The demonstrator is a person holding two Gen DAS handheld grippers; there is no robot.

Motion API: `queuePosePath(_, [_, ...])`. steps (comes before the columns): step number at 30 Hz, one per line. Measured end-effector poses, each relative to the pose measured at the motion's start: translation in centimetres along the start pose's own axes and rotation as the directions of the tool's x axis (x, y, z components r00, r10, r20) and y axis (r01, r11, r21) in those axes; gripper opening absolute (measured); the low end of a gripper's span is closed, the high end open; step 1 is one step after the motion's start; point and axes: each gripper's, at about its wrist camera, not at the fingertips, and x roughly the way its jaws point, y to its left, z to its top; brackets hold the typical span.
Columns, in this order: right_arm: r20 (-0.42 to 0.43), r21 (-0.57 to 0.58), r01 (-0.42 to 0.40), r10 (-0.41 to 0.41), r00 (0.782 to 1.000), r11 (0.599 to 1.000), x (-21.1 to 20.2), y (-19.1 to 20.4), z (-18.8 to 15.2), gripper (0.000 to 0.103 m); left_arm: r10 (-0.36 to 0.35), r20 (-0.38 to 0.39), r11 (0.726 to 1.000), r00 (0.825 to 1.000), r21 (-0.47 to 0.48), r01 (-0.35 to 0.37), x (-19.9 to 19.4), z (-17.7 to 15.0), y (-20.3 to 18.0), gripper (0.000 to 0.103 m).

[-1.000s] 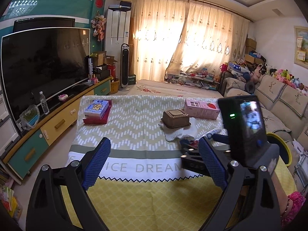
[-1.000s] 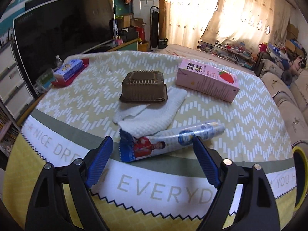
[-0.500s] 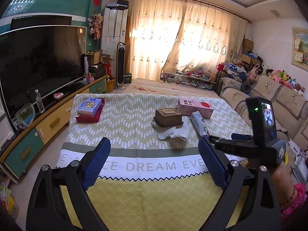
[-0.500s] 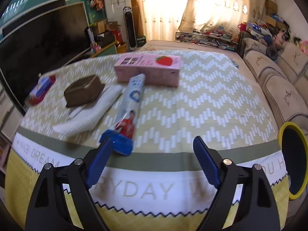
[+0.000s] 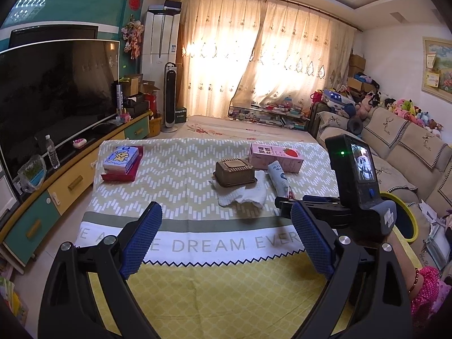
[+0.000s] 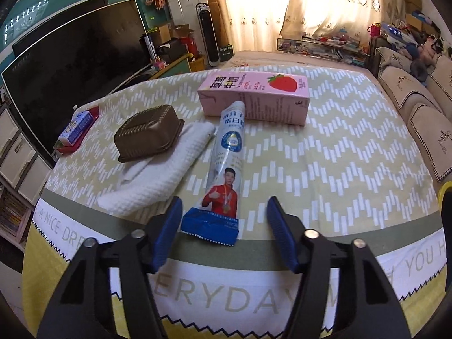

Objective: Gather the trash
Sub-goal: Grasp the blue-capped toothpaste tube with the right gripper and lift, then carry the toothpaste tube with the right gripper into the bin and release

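A long white snack wrapper (image 6: 226, 163) with a blue crimped end lies on the tablecloth, pointing away from me. My right gripper (image 6: 224, 202) sits low over that near end, its jaws closing. The blue end lies between them, close to the left pad (image 6: 172, 220) and apart from the right one. In the left wrist view the right gripper (image 5: 282, 202) reaches the wrapper (image 5: 278, 176) from the right. My left gripper (image 5: 226, 217) hangs open over the near table edge with nothing in it. A pink milk carton (image 6: 254, 96) lies behind the wrapper.
An upturned brown plastic tray (image 6: 148, 132) rests on a white cloth (image 6: 158, 175) left of the wrapper. A tissue pack (image 5: 121, 161) lies on a red tray at the far left. A yellow-rimmed bin (image 5: 406, 217) stands right of the table, beside the sofa (image 5: 395, 147).
The right gripper swung round the wrapper, which lay crosswise and now lies lengthwise between the jaws. The jaws have narrowed. The left gripper stays open and about where it was.
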Motion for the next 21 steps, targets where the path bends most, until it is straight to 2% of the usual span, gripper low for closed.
queuePosePath(2, [-0.001,-0.009,0.012,-0.012,1.000,1.000,0.0,0.1,0.1,0.046,-0.004,-0.001,1.000,1.000,-0.002,0.004,0.1,-0.1,-0.1,0.091])
queuePosePath(3, [-0.002,-0.017,0.015,-0.015,1.000,1.000,0.0,0.1,0.1,0.037,-0.006,-0.002,1.000,1.000,-0.004,0.006,0.1,-0.2,-0.1,0.091])
queuePosePath(10, [0.012,-0.014,-0.037,0.037,0.999,0.999,-1.1,-1.1,-0.5,0.036,-0.013,-0.003,1.000,1.000,-0.001,0.013,0.2,-0.3,-0.4,0.091])
queuePosePath(21, [0.102,0.068,-0.203,0.195,0.975,0.977,-8.1,-6.2,-3.0,0.036,-0.029,-0.009,1.000,1.000,0.011,0.029,0.5,-0.3,-1.4,0.092])
